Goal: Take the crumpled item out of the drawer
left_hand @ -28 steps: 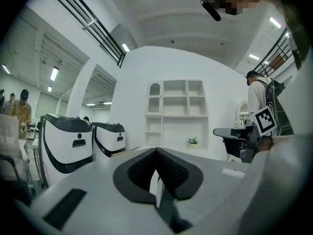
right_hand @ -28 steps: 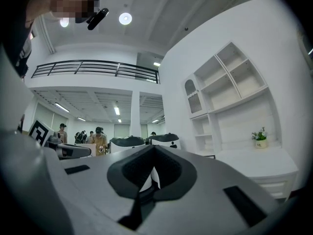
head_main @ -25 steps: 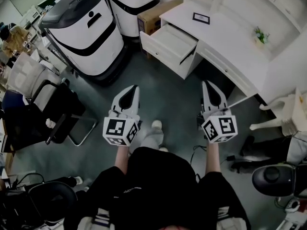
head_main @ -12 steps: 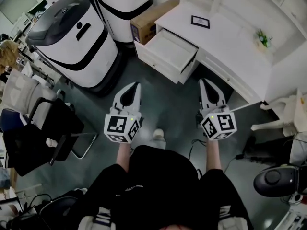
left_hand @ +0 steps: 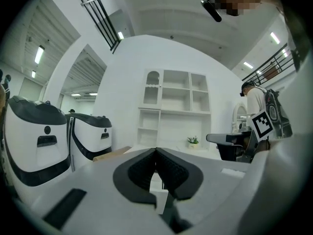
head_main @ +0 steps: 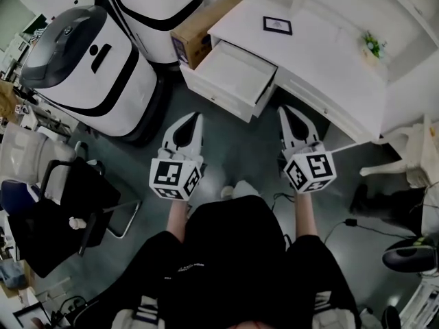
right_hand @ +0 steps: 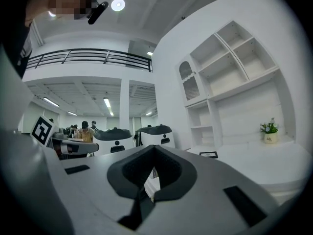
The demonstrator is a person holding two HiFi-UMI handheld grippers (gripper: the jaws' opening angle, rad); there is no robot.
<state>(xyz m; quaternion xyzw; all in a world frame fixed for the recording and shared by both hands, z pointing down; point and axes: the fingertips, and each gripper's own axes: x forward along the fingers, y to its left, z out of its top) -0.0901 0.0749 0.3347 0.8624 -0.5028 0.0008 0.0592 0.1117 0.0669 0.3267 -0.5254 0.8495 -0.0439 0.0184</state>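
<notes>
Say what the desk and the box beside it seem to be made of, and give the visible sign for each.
Desk: probably painted wood or laminated board. It is even, matt white, with flat panels and crisp edges.
Box: most likely cardboard. It is plain brown and dull, with straight folded edges.
Looks alone cannot confirm either.

A large white-and-black machine (head_main: pixel 89 81) stands on the dark floor (head_main: pixel 236 139), with a second machine (head_main: pixel 154 5) just behind it. A cardboard box (head_main: pixel 204 25) lies between the second machine and the white surface (head_main: pixel 322 60). On the surface lie a small dark frame (head_main: pixel 277 25) and, well apart near the far edge, a potted plant (head_main: pixel 371 44). A black chair (head_main: pixel 62 211) stands at the left and a white chair (head_main: pixel 405 163) at the right. A cable (head_main: pixel 343 222) trails on the floor. White shelves (left_hand: pixel 176 106) rise behind the surface.
</notes>
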